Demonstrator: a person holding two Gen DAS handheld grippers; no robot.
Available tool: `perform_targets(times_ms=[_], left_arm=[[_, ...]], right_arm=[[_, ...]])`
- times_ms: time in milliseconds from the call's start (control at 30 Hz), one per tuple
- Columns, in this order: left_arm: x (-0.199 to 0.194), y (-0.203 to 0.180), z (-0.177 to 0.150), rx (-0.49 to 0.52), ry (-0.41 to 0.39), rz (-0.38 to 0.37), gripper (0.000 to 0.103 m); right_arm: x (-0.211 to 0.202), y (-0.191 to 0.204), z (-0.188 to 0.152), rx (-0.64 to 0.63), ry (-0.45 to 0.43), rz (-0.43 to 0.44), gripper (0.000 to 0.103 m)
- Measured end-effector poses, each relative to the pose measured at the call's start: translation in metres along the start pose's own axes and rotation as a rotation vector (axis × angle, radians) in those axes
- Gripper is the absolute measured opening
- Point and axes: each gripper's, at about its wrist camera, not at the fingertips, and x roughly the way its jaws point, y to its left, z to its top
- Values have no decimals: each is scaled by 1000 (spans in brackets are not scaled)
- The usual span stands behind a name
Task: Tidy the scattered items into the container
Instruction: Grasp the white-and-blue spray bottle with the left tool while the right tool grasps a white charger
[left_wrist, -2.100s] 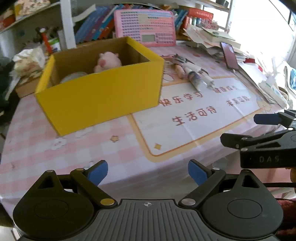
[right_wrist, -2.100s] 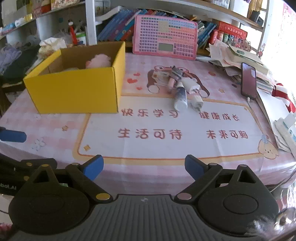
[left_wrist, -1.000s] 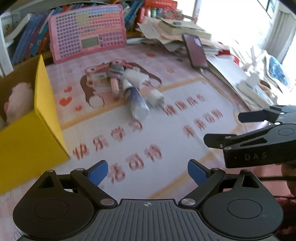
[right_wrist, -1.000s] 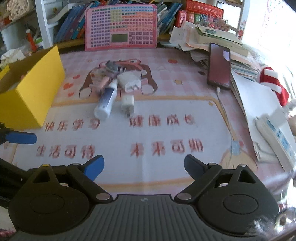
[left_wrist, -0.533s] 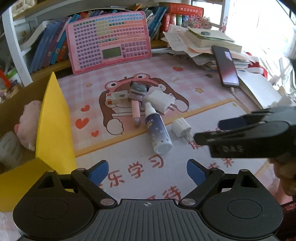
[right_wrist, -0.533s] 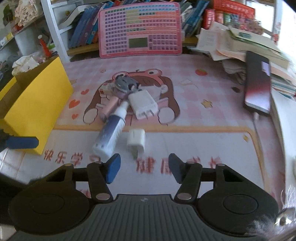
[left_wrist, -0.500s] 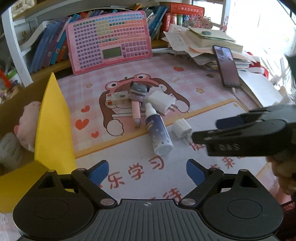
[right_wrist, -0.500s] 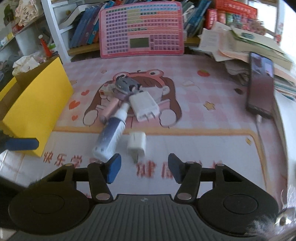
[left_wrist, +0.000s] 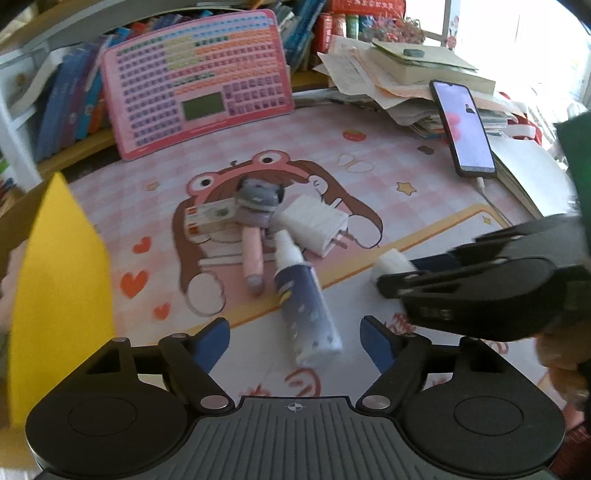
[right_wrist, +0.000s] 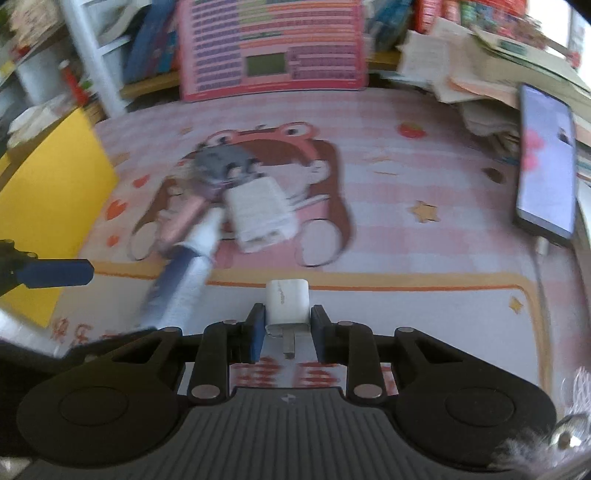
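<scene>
From the left wrist: half a second ago the right gripper (left_wrist: 391, 271) hung above the small white plug (left_wrist: 392, 261) with its tips clear of it; now it has dropped and its dark fingers reach that plug, which shows as a white corner at their tip. The view itself has closed in on the pile, so the left gripper (left_wrist: 294, 341) now has the spray bottle (left_wrist: 308, 308) lying between its blue pads (left_wrist: 210, 341), nozzle pointing away. Its jaws are spread wide and touch nothing. Behind the bottle lie the pink pen (left_wrist: 254, 260), the big white charger (left_wrist: 314, 225), a grey toy (left_wrist: 258, 195) and a small card box (left_wrist: 210, 216), all crowded together on the pink mat (left_wrist: 369, 177). The yellow box (left_wrist: 61, 291), the container, stands at the left edge, near the pile.

From the right wrist: the jaws were half open half a second ago and have since narrowed to the width of the small white plug (right_wrist: 287, 301). The right gripper (right_wrist: 287, 332) has its blue pads (right_wrist: 255, 334) at either side of the plug, prongs pointing back at the camera; the left pad touches, while a thin gap may remain on the right. This looks like the grasp just closing, so the next step is probably to lift the plug and carry it left to the yellow box (right_wrist: 51, 206). The rest of the pile is blurred here, and the phone (right_wrist: 546, 158) lies well apart at the right
</scene>
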Motion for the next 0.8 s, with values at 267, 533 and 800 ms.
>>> perform_targets(times_ms=[267, 533, 800], left_arm=[[38, 4, 13, -79, 59, -25, 54], [47, 2, 9, -62, 72, -10, 34], [28, 10, 1, -142, 66, -58, 31]], right_arm=[[-9, -23, -7, 14, -8, -23, 25], [0, -21, -4, -19, -14, -35, 26], [-8, -12, -9, -51, -25, -18, 24]])
